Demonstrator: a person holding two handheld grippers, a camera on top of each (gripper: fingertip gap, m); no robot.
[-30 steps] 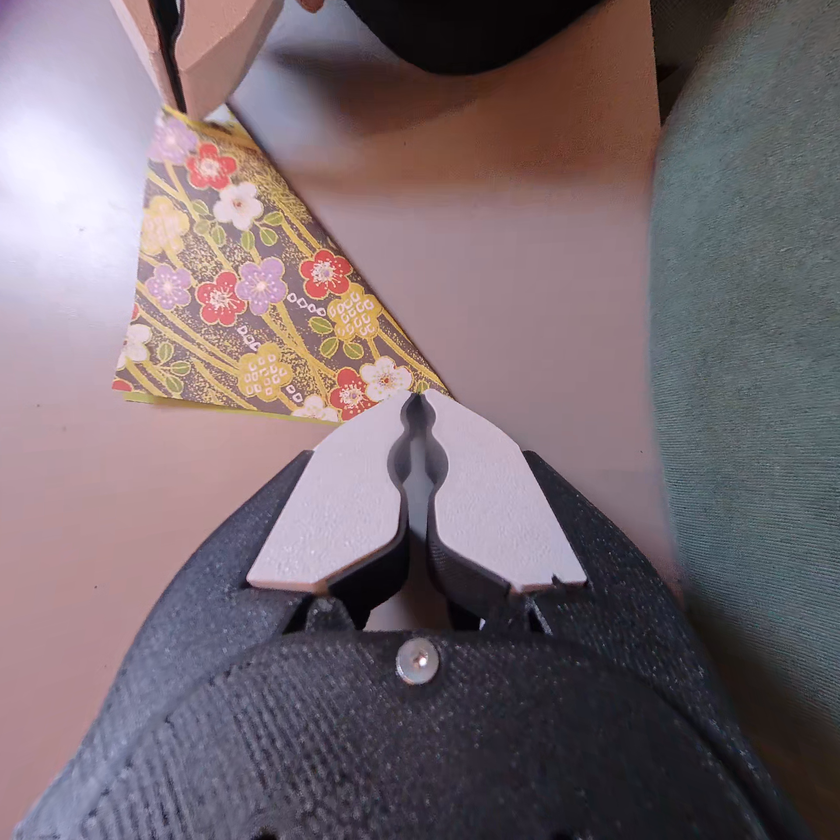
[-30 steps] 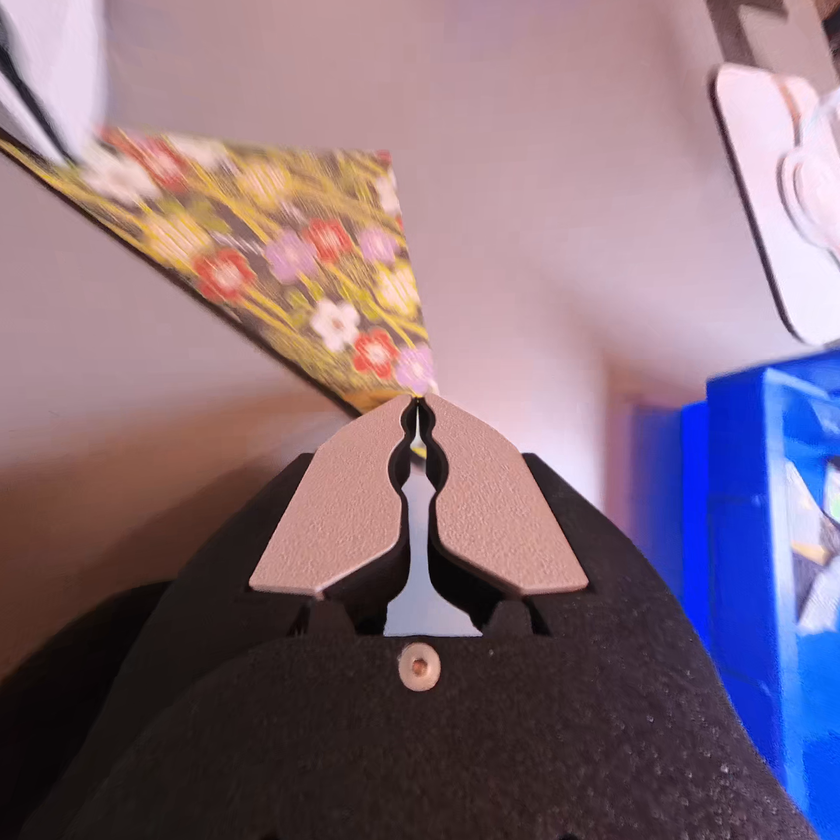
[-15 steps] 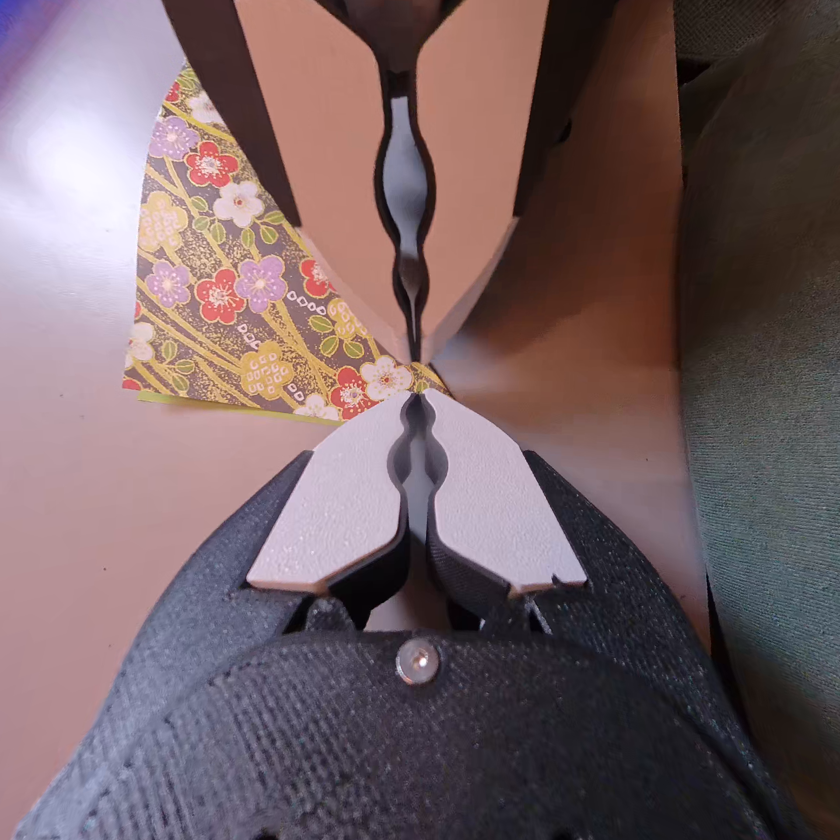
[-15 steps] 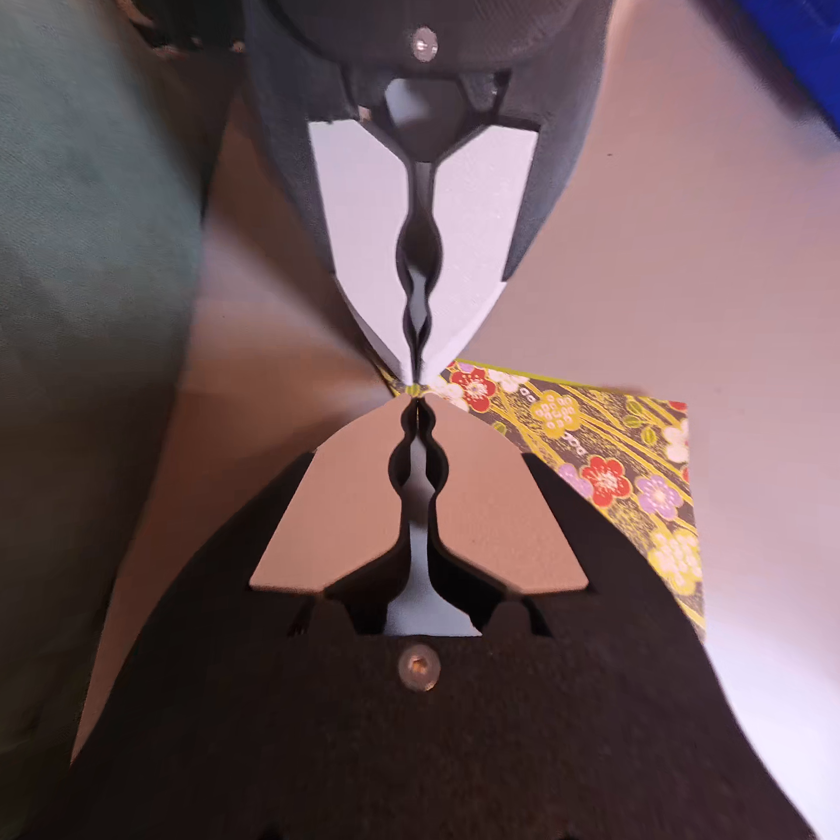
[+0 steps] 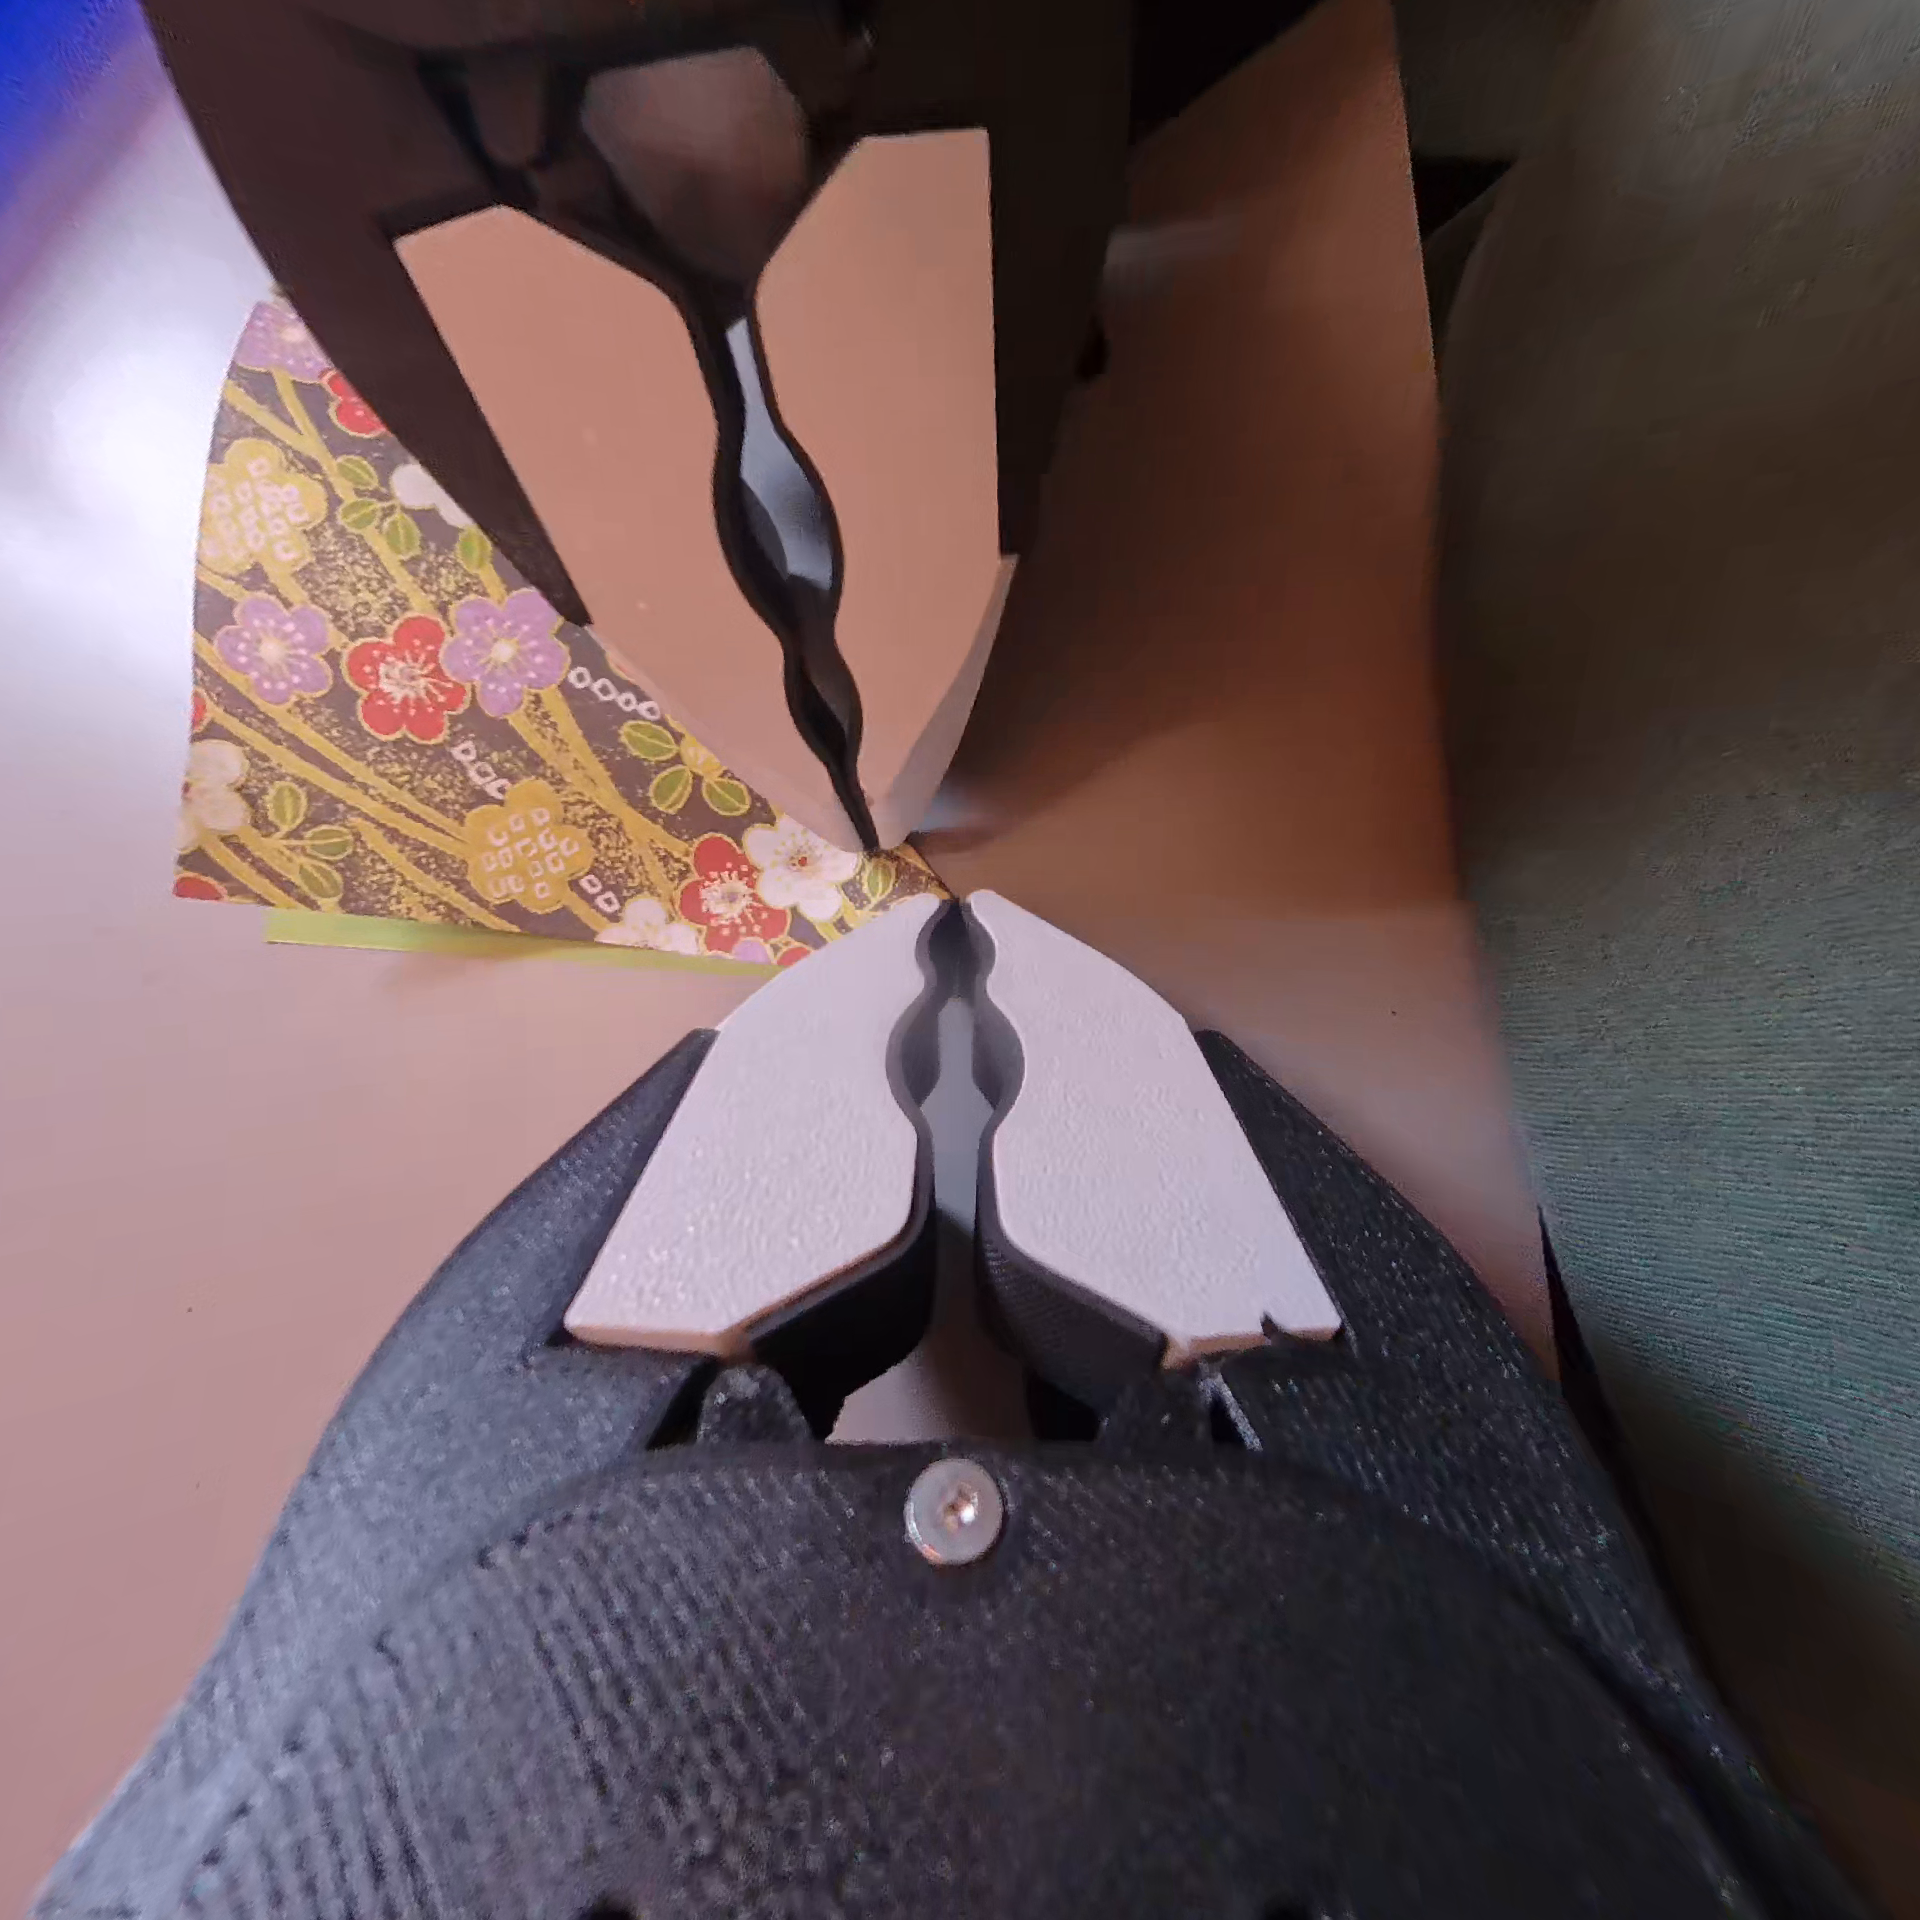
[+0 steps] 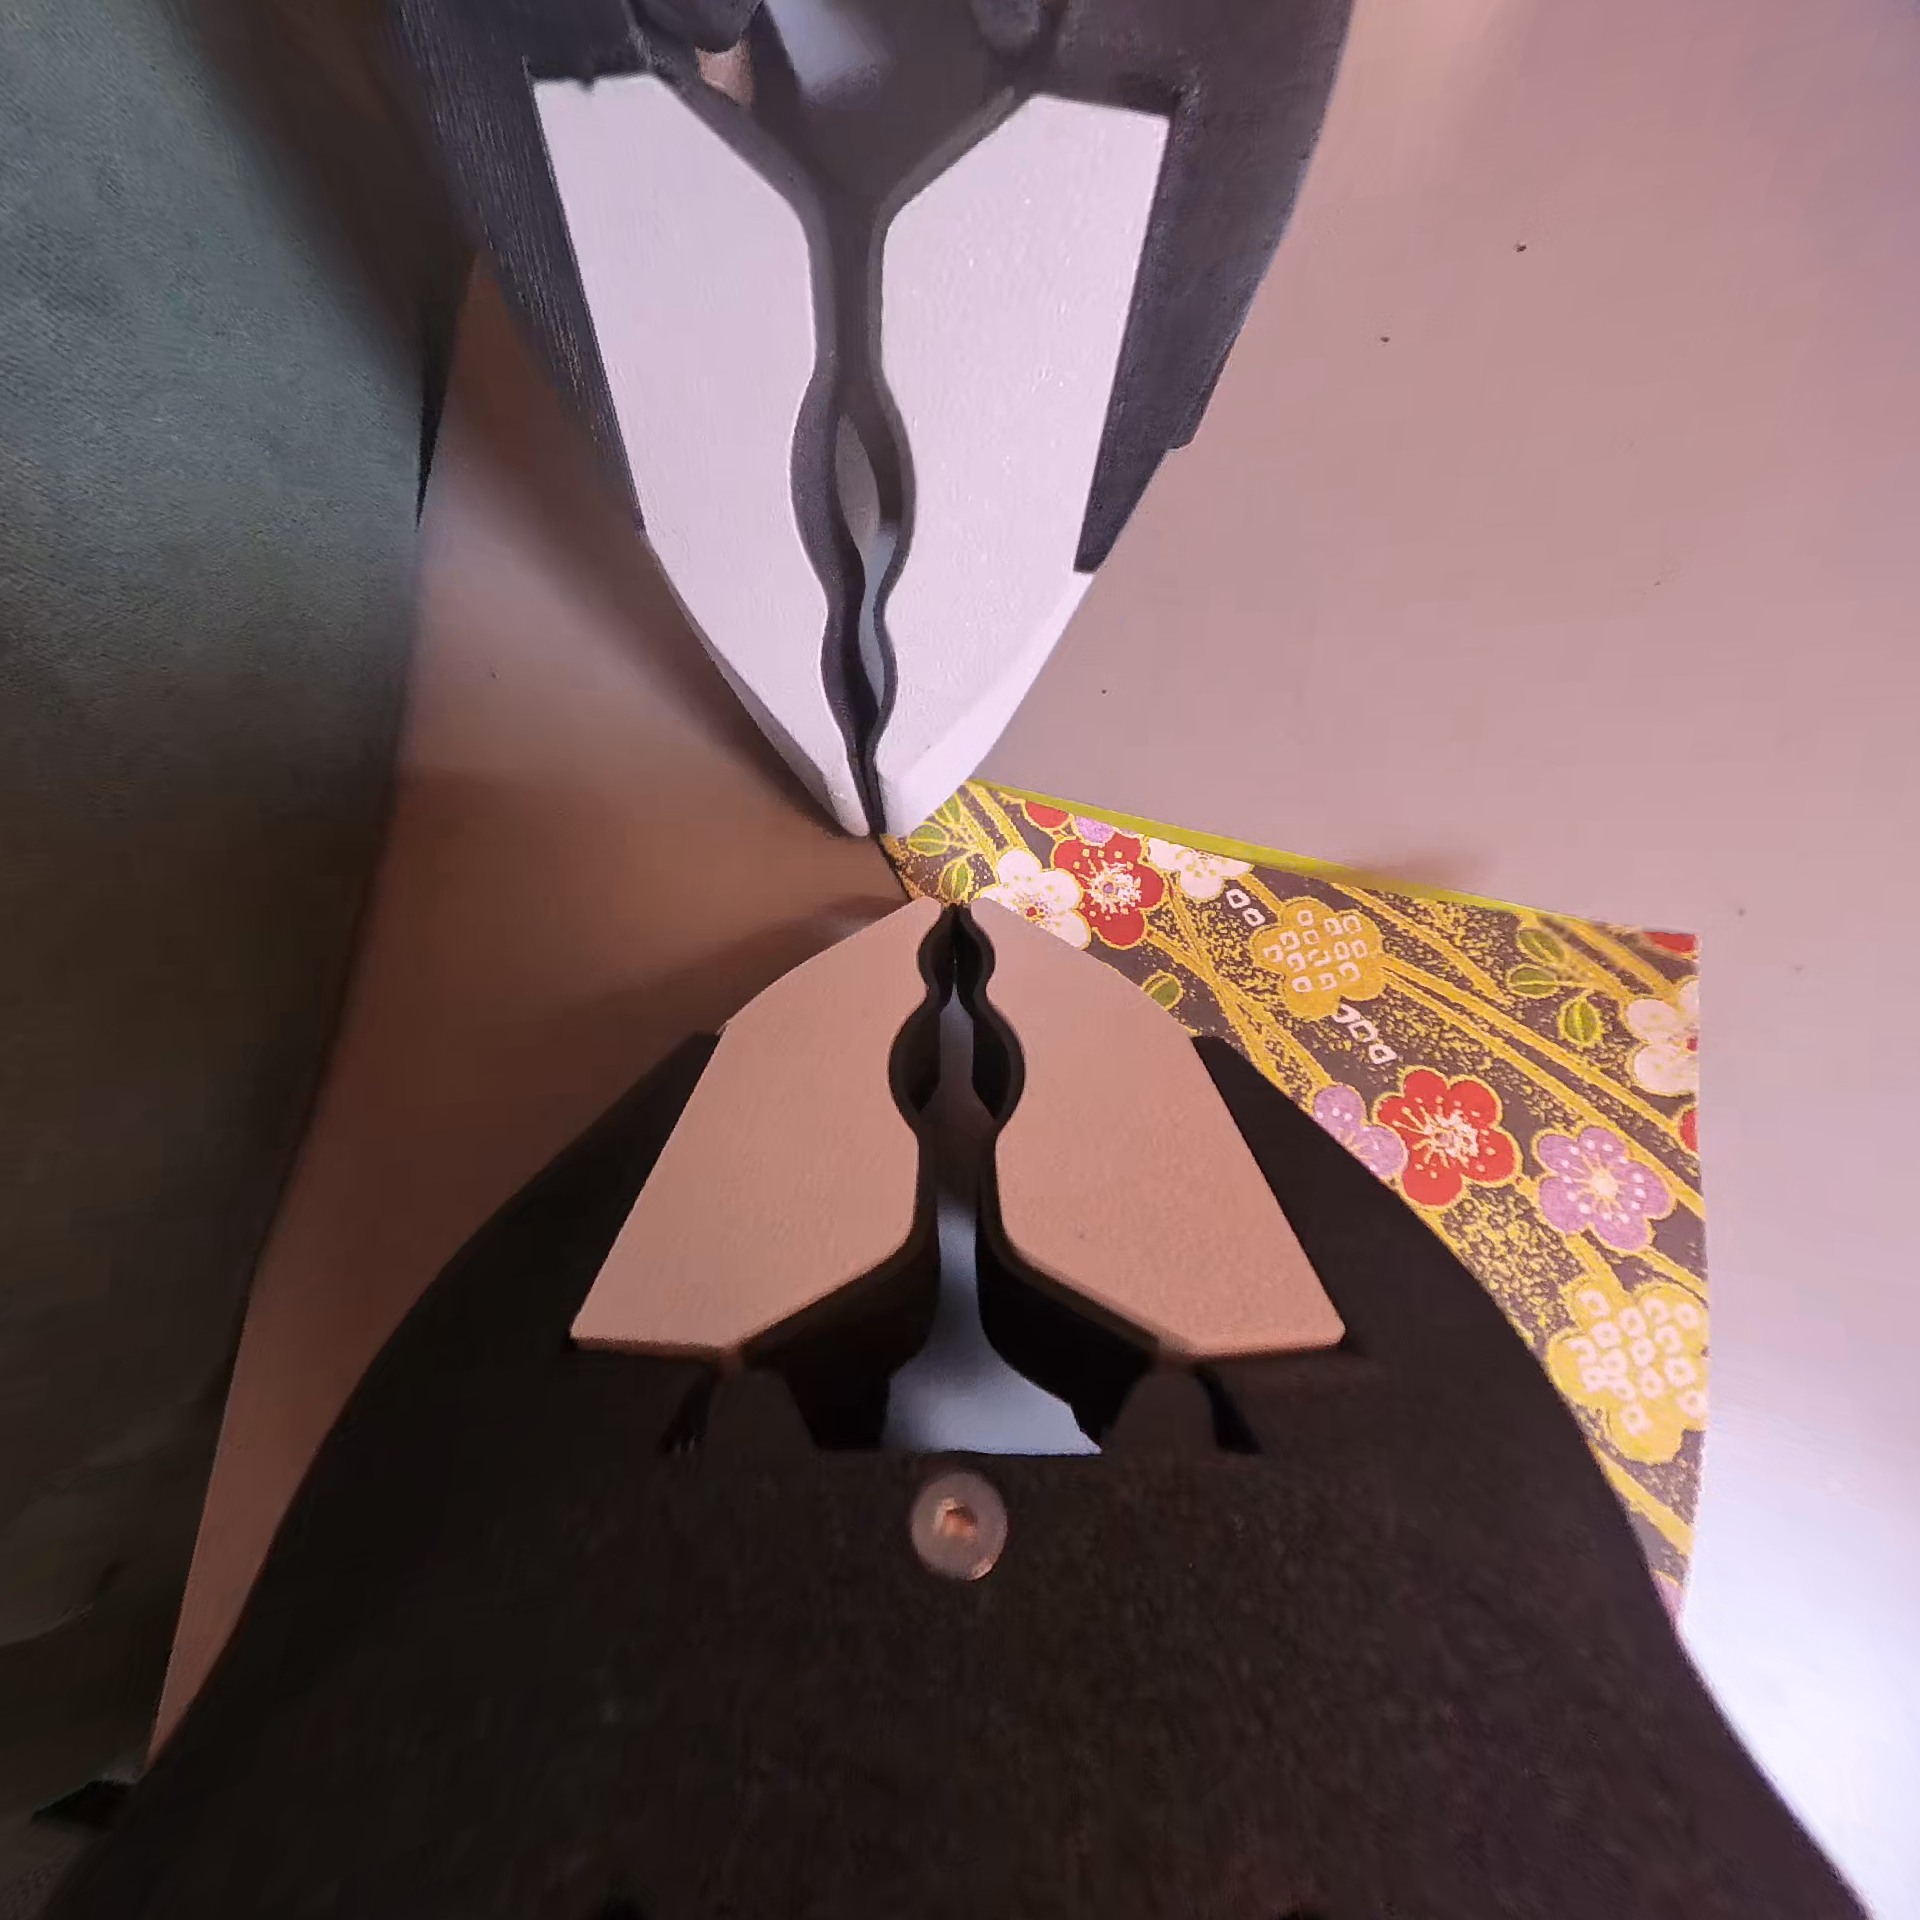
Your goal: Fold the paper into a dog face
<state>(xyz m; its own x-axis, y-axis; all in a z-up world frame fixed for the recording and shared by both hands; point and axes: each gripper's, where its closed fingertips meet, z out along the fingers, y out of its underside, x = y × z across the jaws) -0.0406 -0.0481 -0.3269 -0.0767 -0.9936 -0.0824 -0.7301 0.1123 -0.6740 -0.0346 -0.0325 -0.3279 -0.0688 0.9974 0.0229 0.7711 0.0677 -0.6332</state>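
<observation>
The floral paper lies folded into a triangle on the table, with a thin green strip of the lower layer showing along its near edge. It also shows in the right wrist view. My left gripper has grey fingers; it is shut, with its tips touching the paper's pointed corner. My right gripper has tan fingers and is shut on that same corner from the opposite side. The two grippers meet tip to tip. Each shows in the other's view: the right gripper and the left gripper.
The table is smooth and pinkish. A green fabric surface runs along the table's edge beside the grippers; it also shows in the right wrist view. A blue thing sits at the far corner. The tips of both grippers are at nearly the same place.
The right gripper swung the paper's far corner over onto the corner at the left gripper, folding the triangle in half. The green strip now shows more. The left gripper stayed put.
</observation>
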